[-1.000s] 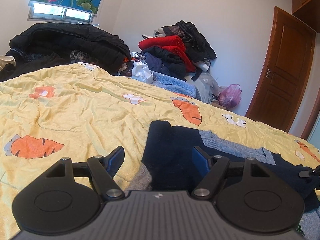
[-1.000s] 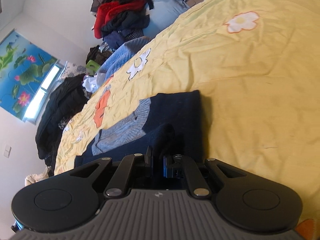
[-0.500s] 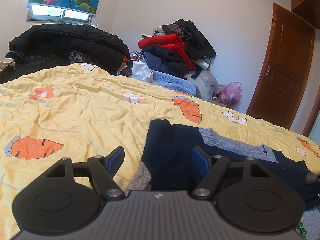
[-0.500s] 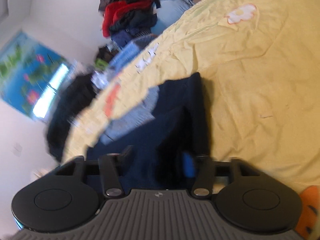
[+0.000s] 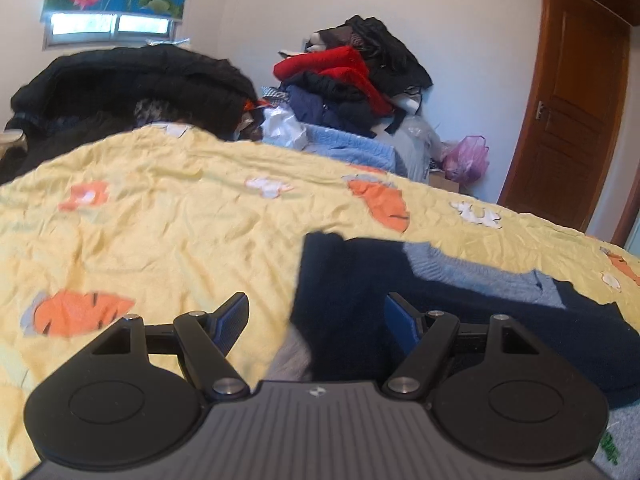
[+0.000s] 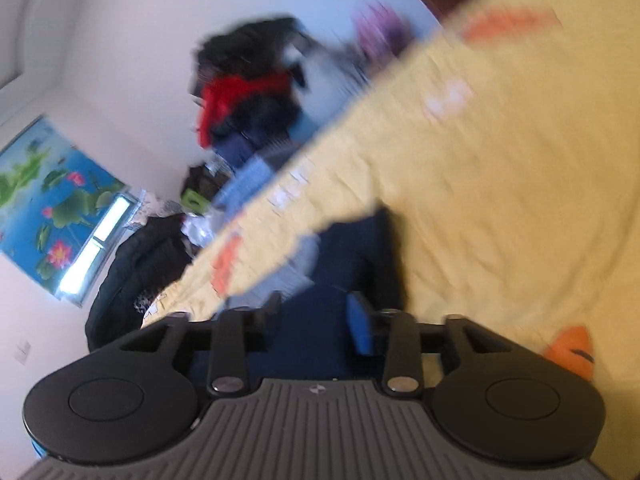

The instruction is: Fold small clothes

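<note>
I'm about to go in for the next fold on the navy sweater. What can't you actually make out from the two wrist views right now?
- Navy sweater: near hem in the left wrist view is hidden behind the left tool; right end cut off by the frame edge.
- Right wrist view: motion-blurred, so sweater folds and edges are smeared; the right tool, jaws just opened, hides the cloth under it.
- Grey item at the sweater's near edge: mostly hidden, cannot identify.

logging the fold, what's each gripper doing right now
Left gripper: open, holding nothing, over the navy sweater.
Right gripper: open, jaws just opened, nothing gripped, navy sweater below.
</note>
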Demonstrator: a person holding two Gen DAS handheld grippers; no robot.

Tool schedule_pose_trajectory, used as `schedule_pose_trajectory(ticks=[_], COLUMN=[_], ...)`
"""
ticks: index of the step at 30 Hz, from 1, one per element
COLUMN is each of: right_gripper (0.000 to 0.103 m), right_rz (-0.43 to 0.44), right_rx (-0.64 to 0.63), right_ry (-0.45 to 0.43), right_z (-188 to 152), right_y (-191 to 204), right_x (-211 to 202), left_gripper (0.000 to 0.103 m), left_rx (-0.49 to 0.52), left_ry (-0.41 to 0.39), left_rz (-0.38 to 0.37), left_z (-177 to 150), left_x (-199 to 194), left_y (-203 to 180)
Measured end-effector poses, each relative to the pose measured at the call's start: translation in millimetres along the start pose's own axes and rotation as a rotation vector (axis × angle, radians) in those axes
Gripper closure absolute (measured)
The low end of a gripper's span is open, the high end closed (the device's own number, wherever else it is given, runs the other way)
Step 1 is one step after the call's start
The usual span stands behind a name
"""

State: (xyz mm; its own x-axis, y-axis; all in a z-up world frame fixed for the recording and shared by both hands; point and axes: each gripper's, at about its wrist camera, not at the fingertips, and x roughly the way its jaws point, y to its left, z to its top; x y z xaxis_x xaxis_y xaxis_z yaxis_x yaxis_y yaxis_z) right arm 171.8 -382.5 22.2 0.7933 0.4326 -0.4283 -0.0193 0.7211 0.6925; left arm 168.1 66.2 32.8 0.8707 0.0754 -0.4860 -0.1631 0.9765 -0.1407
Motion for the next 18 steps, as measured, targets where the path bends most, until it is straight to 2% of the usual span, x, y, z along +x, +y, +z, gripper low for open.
schedule_pose_trajectory(ticks=[2,4,7,9,11,13,16,18], right_gripper=[0.046,0.046,0.045,0.037,0.032,0.025,0.015,0.012], right_rz=[-0.027,-0.102,-0.229,-0.264,-0.279,-0.309,-0.361,-0.372], right_rx=[-0.135,-0.290,-0.424,-0.531,-0.615,-0.673,-0.690,-0.681], right_ry=[0.019,0.065,0.131,0.075,0.052,0.051,0.050,0.045], right_z=[-5,-16,-34,-51,-66,-76,-83,-89], right_y=[30,58,72,73,76,82,86,84], right_x=[16,45,87,95,93,89,78,69], left_gripper=[0.029,0.029,0.028,0.022,0.021,0.015,0.012,0.012], left_rx=[0.050,0.140,0.227,0.262,0.231,0.181,0.161,0.165], left_ry=[0.045,0.088,0.195,0.141,0.145,0.164,0.172,0.169], left_rz=[-0.017,-0.029,-0.029,-0.012,-0.030,-0.053,-0.073,-0.070], left_z=[6,7,-6,-15,-15,-13,-12,-12], left_x=[12,26,51,50,50,53,54,54], left_y=[-20,-46,-70,-74,-67,-57,-52,-54])
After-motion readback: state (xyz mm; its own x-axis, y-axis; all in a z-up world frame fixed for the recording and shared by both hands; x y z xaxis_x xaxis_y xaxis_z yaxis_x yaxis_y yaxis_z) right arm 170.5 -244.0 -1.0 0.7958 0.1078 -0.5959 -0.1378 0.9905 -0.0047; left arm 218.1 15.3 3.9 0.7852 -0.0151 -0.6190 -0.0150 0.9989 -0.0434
